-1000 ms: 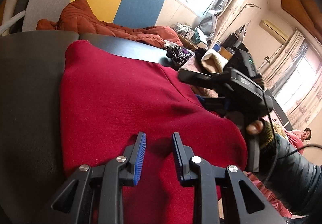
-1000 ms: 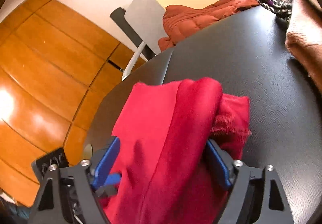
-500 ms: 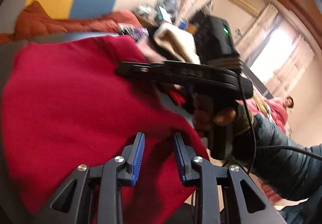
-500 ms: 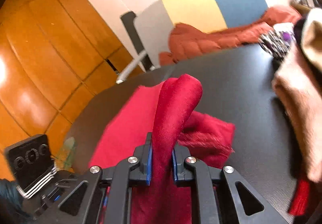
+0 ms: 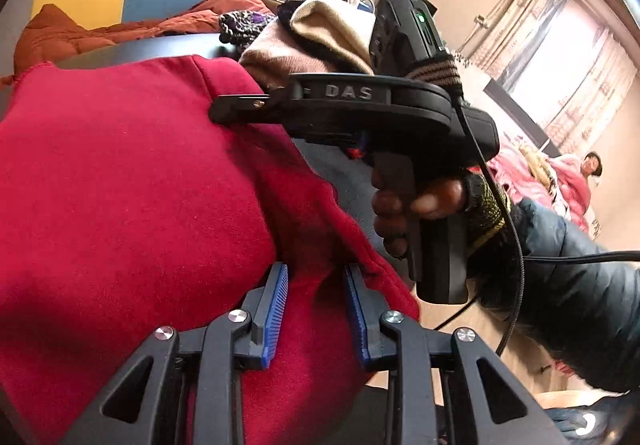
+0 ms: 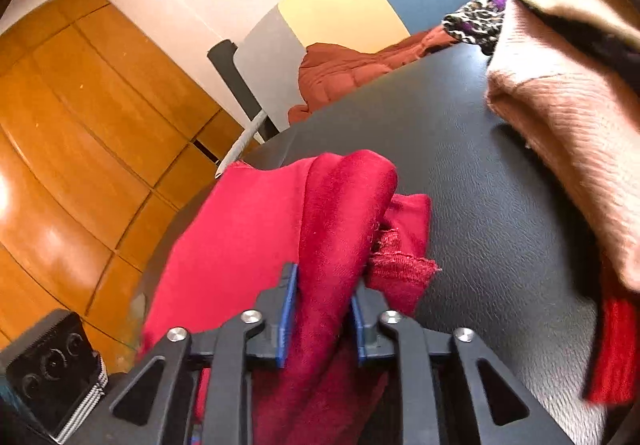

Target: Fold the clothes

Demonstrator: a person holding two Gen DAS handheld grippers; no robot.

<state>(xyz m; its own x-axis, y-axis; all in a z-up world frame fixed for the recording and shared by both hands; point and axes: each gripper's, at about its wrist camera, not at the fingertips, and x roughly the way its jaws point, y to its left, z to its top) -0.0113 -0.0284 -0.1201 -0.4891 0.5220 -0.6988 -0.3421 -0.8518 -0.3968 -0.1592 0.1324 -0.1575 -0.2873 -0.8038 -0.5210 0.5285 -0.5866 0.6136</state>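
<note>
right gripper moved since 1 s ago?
Yes. The right gripper, shut on the red garment, has carried it closer to the beige knitwear pile on the black table.

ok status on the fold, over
Right gripper shut on red garment. Left gripper open over it. Beige sweater pile close beside.

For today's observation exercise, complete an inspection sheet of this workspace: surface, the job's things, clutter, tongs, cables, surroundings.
Surface: dark leather-like table, partly covered.
Job's things: red garment spread over the table, one fold bunched up.
Clutter: tan knitwear pile; leopard-print cloth; rust quilted jacket beyond the table.
Tongs: right tongs shut on the red garment; left tongs open above it.
Cables: black cable trailing from the right handle.
Surroundings: wooden panelling; curtained window; a person.
</note>
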